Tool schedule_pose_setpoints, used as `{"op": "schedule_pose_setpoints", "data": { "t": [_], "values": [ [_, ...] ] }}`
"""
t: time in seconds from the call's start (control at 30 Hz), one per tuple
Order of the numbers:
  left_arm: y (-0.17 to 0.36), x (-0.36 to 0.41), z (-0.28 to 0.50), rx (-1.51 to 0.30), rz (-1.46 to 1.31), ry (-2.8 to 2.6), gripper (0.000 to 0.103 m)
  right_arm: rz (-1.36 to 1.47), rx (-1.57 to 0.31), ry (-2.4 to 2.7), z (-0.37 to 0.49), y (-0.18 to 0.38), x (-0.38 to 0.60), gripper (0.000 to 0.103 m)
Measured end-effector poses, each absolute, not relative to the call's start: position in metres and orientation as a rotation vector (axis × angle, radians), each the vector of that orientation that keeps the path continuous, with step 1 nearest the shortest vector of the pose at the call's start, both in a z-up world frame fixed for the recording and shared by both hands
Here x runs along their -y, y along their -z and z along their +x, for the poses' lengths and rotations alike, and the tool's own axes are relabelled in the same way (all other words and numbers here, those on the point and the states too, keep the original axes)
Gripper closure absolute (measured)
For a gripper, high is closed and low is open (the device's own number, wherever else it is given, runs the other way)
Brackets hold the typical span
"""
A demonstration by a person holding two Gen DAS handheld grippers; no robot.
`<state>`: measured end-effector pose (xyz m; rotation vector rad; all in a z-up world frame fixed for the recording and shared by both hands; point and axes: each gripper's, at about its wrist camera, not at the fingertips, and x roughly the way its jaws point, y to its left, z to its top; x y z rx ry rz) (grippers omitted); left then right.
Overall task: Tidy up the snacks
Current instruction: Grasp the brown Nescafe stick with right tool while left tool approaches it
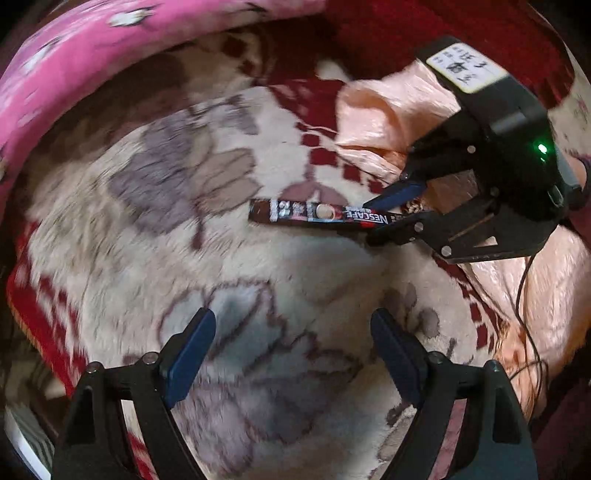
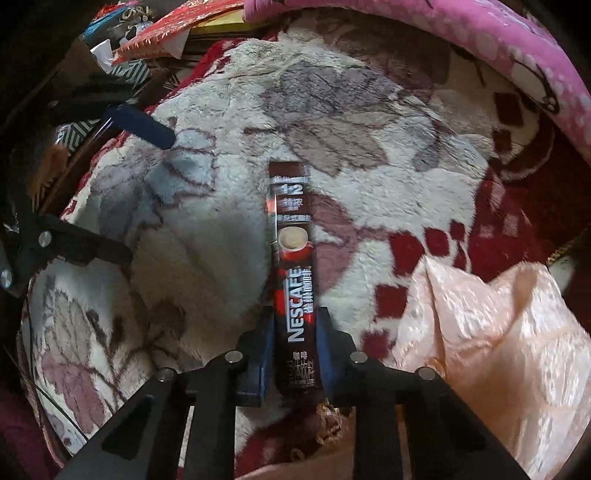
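Setting: a home interior, most likely a bed or sofa surface. Evidence: a plush fleece blanket point(image 2: 221, 229) with a cream ground, grey-mauve leaf print and dark red checks lies under both grippers. A pink printed quilt or cushion edge point(image 2: 498, 40) curves along the far side, beyond the right gripper's fingers. A peach satin cloth point(image 2: 498, 332) lies crumpled on the blanket beside those fingers. Household clutter, including a red glittery card point(image 2: 177, 29), is piled beyond the blanket's far corner.
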<state>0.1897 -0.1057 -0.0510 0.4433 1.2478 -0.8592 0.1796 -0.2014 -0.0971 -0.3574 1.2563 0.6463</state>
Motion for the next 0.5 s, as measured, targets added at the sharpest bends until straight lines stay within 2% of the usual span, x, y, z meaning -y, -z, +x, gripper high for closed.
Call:
{"op": "schedule_pose_setpoints", "data": {
  "t": [0.13,0.37,0.5],
  "values": [
    [0.051,0.120,0.200,-1.229,0.500,0.882,0.018,-0.379,-1.210,-0.632,0.167,0.096,0.202,0.084],
    [0.050,0.116,0.210,-1.227,0.342,0.783,0.018,-0.402,-1.170,-0.632,0.137,0.085,0.188,0.094],
    [0.041,0.118,0.197,-1.188,0.390,0.868,0.018,-0.432,-1.152,-0.689,0.123,0.074,0.173,0.095]
  ]
}}
